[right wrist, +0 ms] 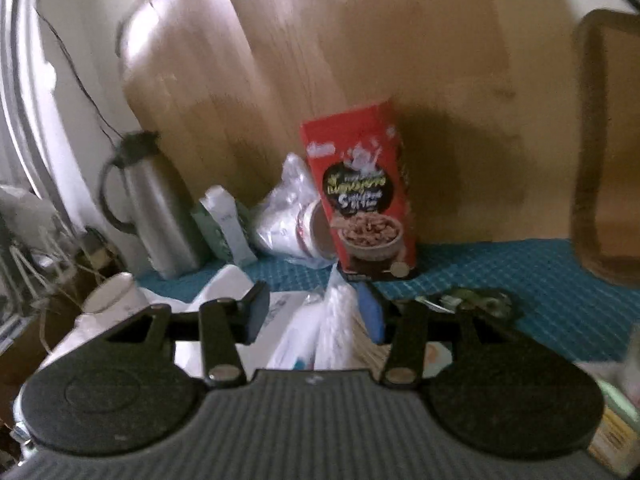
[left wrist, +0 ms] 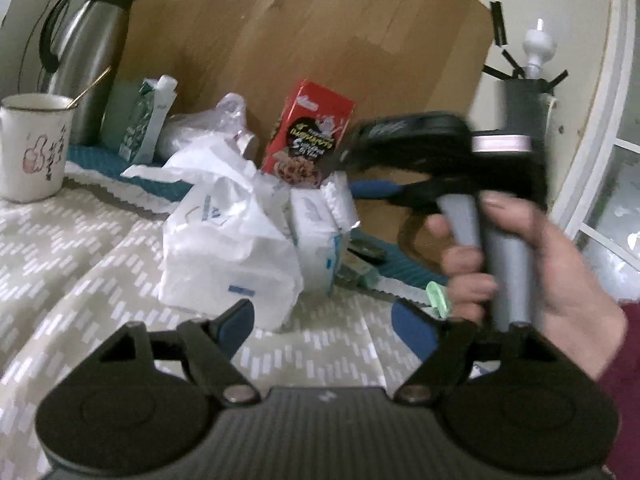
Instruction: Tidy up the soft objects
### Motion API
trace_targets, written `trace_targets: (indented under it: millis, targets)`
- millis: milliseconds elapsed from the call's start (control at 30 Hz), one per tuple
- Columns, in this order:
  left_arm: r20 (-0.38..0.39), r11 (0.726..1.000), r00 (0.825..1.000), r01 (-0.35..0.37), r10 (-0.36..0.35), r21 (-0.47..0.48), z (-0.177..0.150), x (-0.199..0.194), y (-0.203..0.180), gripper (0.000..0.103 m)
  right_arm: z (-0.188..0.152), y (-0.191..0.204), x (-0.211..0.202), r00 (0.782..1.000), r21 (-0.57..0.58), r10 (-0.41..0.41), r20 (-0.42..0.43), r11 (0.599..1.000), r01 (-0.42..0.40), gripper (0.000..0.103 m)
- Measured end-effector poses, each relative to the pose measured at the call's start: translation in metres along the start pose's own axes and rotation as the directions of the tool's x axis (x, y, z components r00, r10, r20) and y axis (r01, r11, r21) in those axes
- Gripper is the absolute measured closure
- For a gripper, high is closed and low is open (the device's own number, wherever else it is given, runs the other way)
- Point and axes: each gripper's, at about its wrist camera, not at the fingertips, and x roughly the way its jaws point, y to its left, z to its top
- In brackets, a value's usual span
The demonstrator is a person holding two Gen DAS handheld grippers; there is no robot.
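Your left gripper (left wrist: 322, 322) hangs with its blue pads well apart and nothing between them, over the patterned cloth (left wrist: 80, 264), just short of the white packs (left wrist: 236, 240). Those soft packs sit mid-table, near the back, in crinkled white wrap with small blue marks too blurred to read.

Your right gripper (right wrist: 316, 312) has its jaws partly closed around the top of a white pack (right wrist: 336, 328); whether the pads press on it you cannot tell, as that view is smeared. The left view shows your right hand (left wrist: 516, 256) around the grey handles, which the right view does not.

Behind the packs stands a red box (right wrist: 360, 196) against the wooden board (left wrist: 320, 28), pictured with a bowl of cereal; its lettering is unreadable. At the left edge, the left view shows a white mug (left wrist: 34, 148) with red and black brush marks beside a steel flask (left wrist: 86, 68). Only the right view shows the brown tray (right wrist: 608, 144) at the right.
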Motion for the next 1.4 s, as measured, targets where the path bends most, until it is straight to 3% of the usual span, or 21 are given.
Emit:
trace_targets:
  millis: [33,67,133,333,533,633,700,800,867,900,933,1000,1100,1167,1233,1300,1400]
  targets:
    - [0.005,1.000,1.000,0.001,-0.001,0.004,-0.001,-0.001,-0.002,0.023,0.002,0.000,0.008,1.000,0.004,-0.012,-0.026,1.000,0.012,0.078]
    - [0.010,1.000,1.000,0.005,-0.005,0.005,-0.002,-0.003,-0.003,0.023,0.002,-0.002,0.015,0.998,0.009,-0.030,-0.054,1.000,0.030,0.093]
    - [0.016,1.000,1.000,0.015,-0.015,-0.001,-0.001,-0.003,-0.002,0.020,-0.001,-0.012,0.012,0.997,0.044,-0.037,-0.061,0.998,0.040,0.093]
    - [0.023,0.998,0.999,0.045,-0.044,-0.047,-0.001,-0.005,0.006,0.016,-0.024,-0.045,-0.054,0.999,0.136,0.002,-0.040,0.991,0.004,0.096]
    - [-0.009,0.990,0.995,0.093,-0.095,-0.103,-0.001,-0.005,0.015,0.015,-0.087,-0.069,-0.143,0.993,0.204,0.108,-0.038,0.974,-0.099,0.096]
    - [-0.050,0.988,0.990,0.130,-0.134,-0.079,0.000,-0.001,0.010,0.016,-0.122,-0.082,-0.187,0.995,0.248,0.096,-0.014,0.965,-0.089,0.096]
    - [-0.090,0.988,0.984,0.150,-0.153,-0.041,-0.001,0.002,-0.001,0.017,-0.144,-0.090,-0.215,0.999,0.261,0.047,0.006,0.964,-0.047,0.097]
    - [-0.158,0.974,0.961,0.223,-0.226,-0.034,-0.007,0.008,-0.024,0.018,-0.169,-0.101,-0.251,0.997,0.255,-0.078,0.010,0.964,0.073,0.090]
    - [-0.204,0.958,0.937,0.283,-0.285,-0.039,-0.012,0.013,-0.043,0.018,-0.181,-0.103,-0.267,0.980,0.215,-0.200,0.019,0.958,0.192,0.071]
    - [-0.224,0.952,0.926,0.304,-0.303,-0.031,-0.014,0.015,-0.054,0.018,-0.186,-0.104,-0.272,0.969,0.191,-0.247,0.027,0.952,0.237,0.050]
    - [-0.245,0.948,0.918,0.318,-0.313,-0.019,-0.017,0.018,-0.065,0.018,-0.189,-0.102,-0.276,0.959,0.166,-0.280,0.042,0.949,0.270,0.044]
    - [-0.298,0.944,0.901,0.331,-0.316,-0.001,-0.020,0.025,-0.084,0.020,-0.191,-0.095,-0.276,0.957,0.110,-0.284,0.058,0.955,0.276,0.044]
    - [-0.367,0.935,0.866,0.352,-0.339,-0.032,-0.024,0.034,-0.097,0.025,-0.189,-0.073,-0.260,0.974,-0.040,-0.219,0.058,0.974,0.222,0.040]
    - [-0.389,0.938,0.858,0.342,-0.336,-0.057,-0.027,0.037,-0.099,0.026,-0.186,-0.057,-0.244,0.981,-0.171,-0.192,0.040,0.966,0.196,0.036]
    - [-0.414,0.947,0.854,0.315,-0.315,-0.070,-0.030,0.041,-0.099,0.038,-0.186,-0.045,-0.229,0.981,-0.284,-0.192,0.024,0.940,0.190,0.033]
    - [-0.451,0.947,0.836,0.308,-0.313,-0.086,-0.037,0.049,-0.100,0.050,-0.187,-0.039,-0.209,0.979,-0.362,-0.205,-0.004,0.913,0.190,0.032]
    - [-0.458,0.950,0.838,0.310,-0.295,-0.043,-0.041,0.052,-0.111,0.065,-0.183,-0.042,-0.189,0.983,-0.353,-0.180,-0.034,0.922,0.157,0.033]
